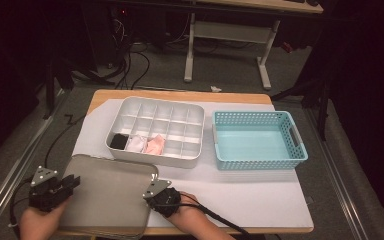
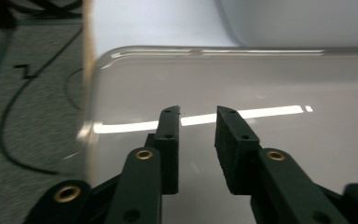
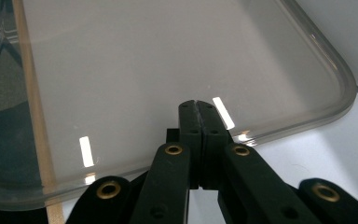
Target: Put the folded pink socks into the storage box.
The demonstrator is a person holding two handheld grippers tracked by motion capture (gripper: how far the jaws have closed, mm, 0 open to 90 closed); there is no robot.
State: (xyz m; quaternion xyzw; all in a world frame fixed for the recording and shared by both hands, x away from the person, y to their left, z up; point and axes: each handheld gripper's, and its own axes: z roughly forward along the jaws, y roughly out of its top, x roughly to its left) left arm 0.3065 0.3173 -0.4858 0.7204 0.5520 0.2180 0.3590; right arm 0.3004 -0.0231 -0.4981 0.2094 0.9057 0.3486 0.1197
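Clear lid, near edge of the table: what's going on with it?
A person is working the clear lid with a gripper in each hand. The right gripper has its jaws shut at the lid's right rim; whether they pinch the rim is hard to tell. The left gripper hangs over the lid's left side, jaws apart with nothing between them. The lid lies flat in front of the white divided organizer, which holds a few small cloth items. The blue basket sits to its right.

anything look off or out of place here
The clear lid lies off the white divided box, at the table's near left corner, and its near edge overhangs the table edge. Nothing looks spilled or damaged.
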